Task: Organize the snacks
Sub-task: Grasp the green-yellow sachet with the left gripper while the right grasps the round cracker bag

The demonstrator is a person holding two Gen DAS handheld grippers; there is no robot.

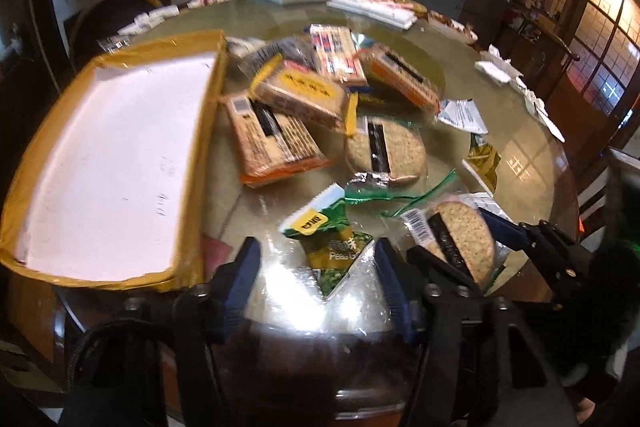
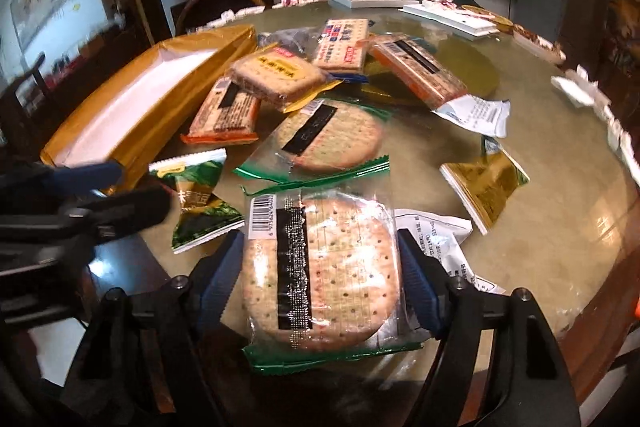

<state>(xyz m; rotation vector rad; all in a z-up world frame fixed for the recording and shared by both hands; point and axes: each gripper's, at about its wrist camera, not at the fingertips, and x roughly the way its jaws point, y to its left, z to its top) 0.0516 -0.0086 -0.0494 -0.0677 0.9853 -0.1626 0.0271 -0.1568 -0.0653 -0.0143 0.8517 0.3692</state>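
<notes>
- The right gripper (image 2: 320,267) has its blue pads on both side edges of a round cracker pack (image 2: 320,271), pinching it; the pack's length runs straight away from the jaws, barcode end farthest, its black stripe along that same line.
- The left gripper (image 1: 316,291) stands spread around a green pea snack packet (image 1: 334,247); whether the pads press it I cannot tell. The packet's long axis runs away from the jaws, tilting leftward, with the yellow-labelled end farthest.
- In the right wrist view that same packet (image 2: 200,203) lies just left of the held cracker, beside the left gripper's fingers (image 2: 92,173).
- Just beyond the held pack lies a second round cracker pack (image 2: 320,139), its stripe slanting up to the right.
- To the right of it sit a gold foil packet (image 2: 486,183) and a white crumpled wrapper (image 2: 436,231).
- Farther out is a heap of rectangular biscuit packs (image 2: 280,75), their long sides lying at mixed angles.
- Left of the heap stands a yellow-taped cardboard box (image 1: 108,151), open, with a white floor, its length running away from the tongs.
- Everything rests on a round glass-topped table (image 2: 540,251).
</notes>
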